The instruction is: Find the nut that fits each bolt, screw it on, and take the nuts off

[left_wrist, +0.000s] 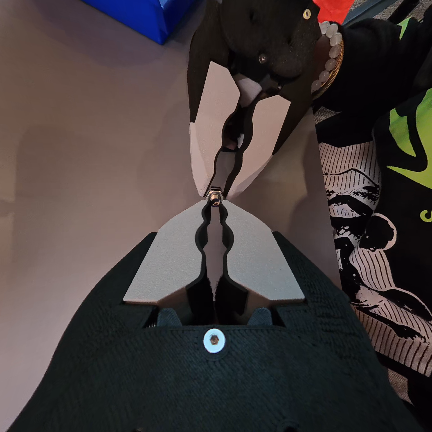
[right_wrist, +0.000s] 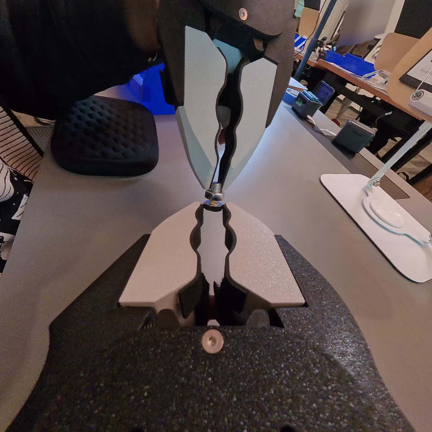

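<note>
Gripping one bolt (right_wrist: 213, 207) tip to tip, two grippers, left gripper (left_wrist: 214, 204), right gripper (right_wrist: 213, 205), one nut (right_wrist: 214, 193)

Smooth grey table (right_wrist: 268, 210): black dimpled cushion pad (right_wrist: 105, 138) left of the tongs, flat white lamp base (right_wrist: 350, 210) right, blue plastic bin (left_wrist: 131, 16) beyond.

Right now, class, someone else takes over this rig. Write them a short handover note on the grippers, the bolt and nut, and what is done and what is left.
Left gripper: shut on the bolt by its threaded tip, held above the table.
Right gripper: shut on the hex end opposite. I cannot tell if that is the head or a second nut.
Nut: on the thread between the two grippers, close to the hex end.
Done: a nut is threaded onto this bolt.
Left: probably finish turning it, then unscrew. Other bolts and nuts are out of view.
</note>
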{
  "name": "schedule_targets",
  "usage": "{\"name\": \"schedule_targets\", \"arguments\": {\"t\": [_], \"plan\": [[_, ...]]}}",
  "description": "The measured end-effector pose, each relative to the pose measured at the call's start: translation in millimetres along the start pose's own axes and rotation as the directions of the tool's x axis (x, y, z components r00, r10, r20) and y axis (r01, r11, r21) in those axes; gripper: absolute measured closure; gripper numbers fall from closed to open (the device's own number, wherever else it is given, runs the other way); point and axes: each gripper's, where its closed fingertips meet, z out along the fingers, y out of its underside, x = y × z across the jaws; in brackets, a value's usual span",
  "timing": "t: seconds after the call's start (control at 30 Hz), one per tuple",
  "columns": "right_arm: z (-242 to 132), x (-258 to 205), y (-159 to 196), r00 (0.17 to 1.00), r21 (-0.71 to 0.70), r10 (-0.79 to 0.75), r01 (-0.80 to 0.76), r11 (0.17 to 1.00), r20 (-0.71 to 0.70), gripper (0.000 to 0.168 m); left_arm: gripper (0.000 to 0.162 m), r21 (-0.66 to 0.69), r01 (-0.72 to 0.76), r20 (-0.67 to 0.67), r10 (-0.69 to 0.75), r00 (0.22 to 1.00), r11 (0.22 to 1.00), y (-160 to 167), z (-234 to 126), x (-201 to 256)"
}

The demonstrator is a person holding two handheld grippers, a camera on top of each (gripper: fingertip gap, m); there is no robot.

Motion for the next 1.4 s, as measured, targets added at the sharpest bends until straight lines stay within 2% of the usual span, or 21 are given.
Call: {"name": "schedule_targets", "arguments": {"t": [0.1, 0.2, 0.27, 0.33, 0.37, 0.4, 0.5, 0.67, 0.77, 0.8, 0.97, 1.03, 1.13, 1.2, 1.27, 1.33, 1.4], "plan": [[-5, 6, -6, 0.999, 0.047, 0.013, -0.011, 0.999, -0.029, 0.153, 0.155, 0.058, 0.006, 0.008, -0.007, 1.000, 0.998, -7, -3, -2], [-17, 17, -22, 0.995, 0.174, 0.045, -0.030, 0.984, -0.087, 0.153, 0.142, 0.271, 0.013, 0.060, -0.030, 0.998, 0.962, -29, -14, -11], [-28, 22, -40, 0.991, 0.302, 0.077, -0.041, 0.952, -0.108, 0.153, 0.128, 0.518, 0.044, 0.057, -0.086, 0.995, 0.854, -51, -27, -14], [-37, 24, -58, 0.988, 0.421, 0.133, -0.086, 0.903, -0.083, 0.153, 0.126, 0.733, 0.069, 0.018, -0.121, 0.993, 0.677, -66, -39, -10], [-40, 23, -63, 0.986, 0.462, 0.161, -0.122, 0.878, -0.047, 0.153, 0.126, 0.787, 0.057, 0.007, -0.100, 0.995, 0.614, -69, -42, -4], [-41, 21, -67, 0.983, 0.489, 0.186, -0.159, 0.858, -0.007, 0.153, 0.127, 0.810, 0.030, 0.020, -0.079, 0.997, 0.586, -69, -41, 1], [-41, 18, -69, 0.979, 0.502, 0.201, -0.193, 0.843, 0.038, 0.153, 0.132, 0.810, -0.028, 0.055, -0.029, 0.998, 0.586, -71, -38, 10], [-37, 14, -66, 0.985, 0.477, 0.169, -0.165, 0.863, 0.036, 0.153, 0.141, 0.813, 0.043, -0.020, -0.046, 0.999, 0.580, -69, -37, 10], [-36, 13, -66, 0.984, 0.475, 0.170, -0.172, 0.863, 0.046, 0.153, 0.142, 0.810, 0.039, -0.022, -0.036, 0.999, 0.585, -68, -38, 11], [-36, 12, -66, 0.984, 0.472, 0.173, -0.176, 0.864, 0.050, 0.153, 0.148, 0.809, 0.023, -0.017, -0.016, 1.000, 0.587, -67, -38, 13], [-34, 13, -64, 0.985, 0.453, 0.168, -0.166, 0.876, 0.037, 0.153, 0.148, 0.804, -0.010, 0.016, -0.005, 1.000, 0.595, -65, -37, 12], [-34, 18, -58, 0.981, 0.433, 0.191, -0.181, 0.883, 0.022, 0.153, 0.148, 0.793, -0.053, 0.083, -0.022, 0.996, 0.607, -63, -36, 5], [-42, 34, -56, 0.955, 0.464, 0.297, -0.264, 0.846, 0.002, 0.146, 0.148, 0.756, -0.155, 0.282, -0.103, 0.954, 0.636, -56, -38, -18], [-43, 47, -53, 0.930, 0.467, 0.364, -0.298, 0.833, -0.057, 0.150, 0.148, 0.709, -0.193, 0.412, -0.176, 0.894, 0.678, -50, -39, -35], [-37, 53, -47, 0.918, 0.421, 0.367, -0.277, 0.864, -0.151, 0.151, 0.148, 0.605, -0.274, 0.567, -0.163, 0.807, 0.747, -42, -36, -46], [-31, 56, -47, 0.913, 0.383, 0.336, -0.232, 0.894, -0.230, 0.153, 0.148, 0.540, -0.302, 0.627, -0.136, 0.767, 0.786, -40, -30, -49], [-23, 55, -46, 0.917, 0.332, 0.300, -0.206, 0.921, -0.264, 0.154, 0.148, 0.529, -0.289, 0.622, -0.132, 0.772, 0.798, -39, -24, -49]]}}
